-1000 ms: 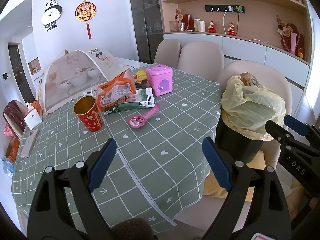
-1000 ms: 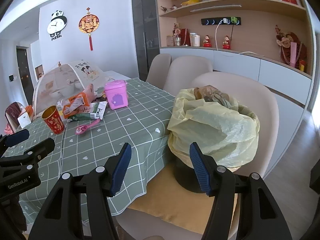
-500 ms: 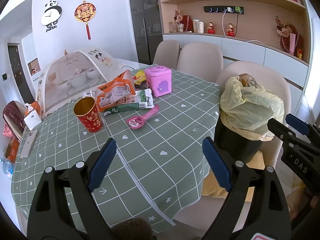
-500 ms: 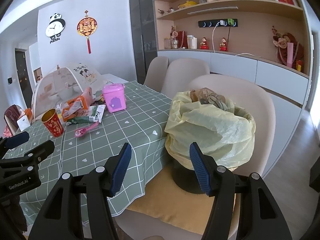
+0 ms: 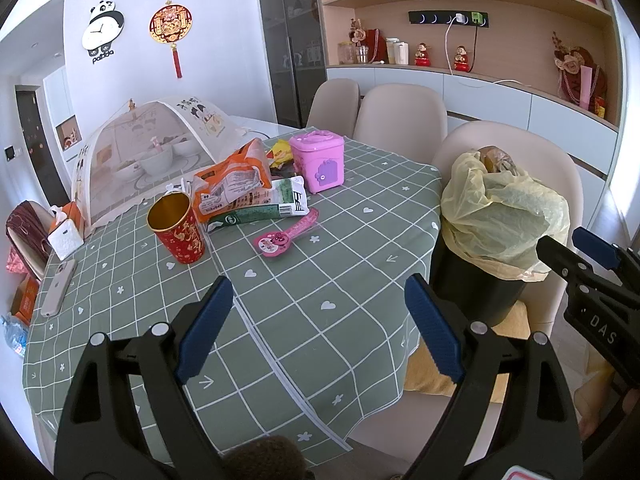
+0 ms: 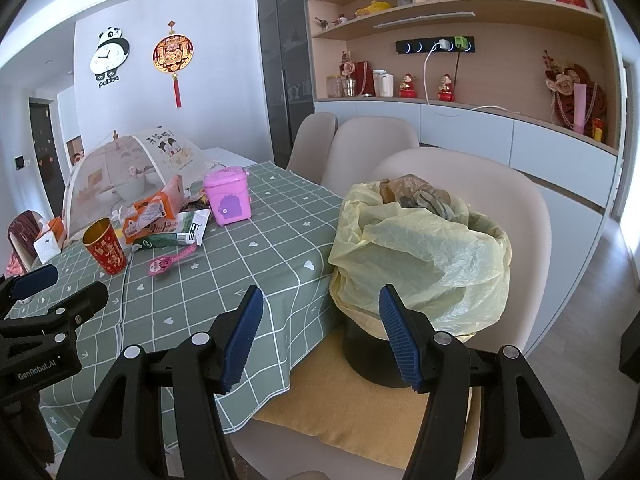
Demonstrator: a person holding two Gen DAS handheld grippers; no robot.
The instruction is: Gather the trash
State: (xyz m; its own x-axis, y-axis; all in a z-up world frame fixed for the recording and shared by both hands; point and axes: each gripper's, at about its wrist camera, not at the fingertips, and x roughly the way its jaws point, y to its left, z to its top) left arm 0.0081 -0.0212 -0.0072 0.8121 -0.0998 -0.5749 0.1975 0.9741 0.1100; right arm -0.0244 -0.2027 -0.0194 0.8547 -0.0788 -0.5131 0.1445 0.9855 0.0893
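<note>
Trash lies on the green checked tablecloth (image 5: 304, 292): an orange snack bag (image 5: 232, 184), a green-and-white wrapper (image 5: 260, 208), a pink flat package (image 5: 286, 234) and a red-and-gold cup (image 5: 176, 228). A black bin with a yellow liner (image 6: 424, 256) stands on a beige chair to the right, crumpled wrappers inside. My left gripper (image 5: 318, 332) hangs open over the table's near edge, nothing between its fingers. My right gripper (image 6: 320, 338) is open in front of the bin, holding nothing. Each gripper shows at the edge of the other's view.
A pink toy box (image 5: 318, 158) and a mesh food cover (image 5: 148, 152) over bowls stand at the back of the table. A phone (image 5: 58, 288) and tissue box (image 5: 66, 238) lie at the left. More beige chairs (image 5: 400, 116) line the far side; shelves behind.
Both grippers have drifted slightly; the right view has pulled back a little from the bin. Nothing was grasped or let go.
</note>
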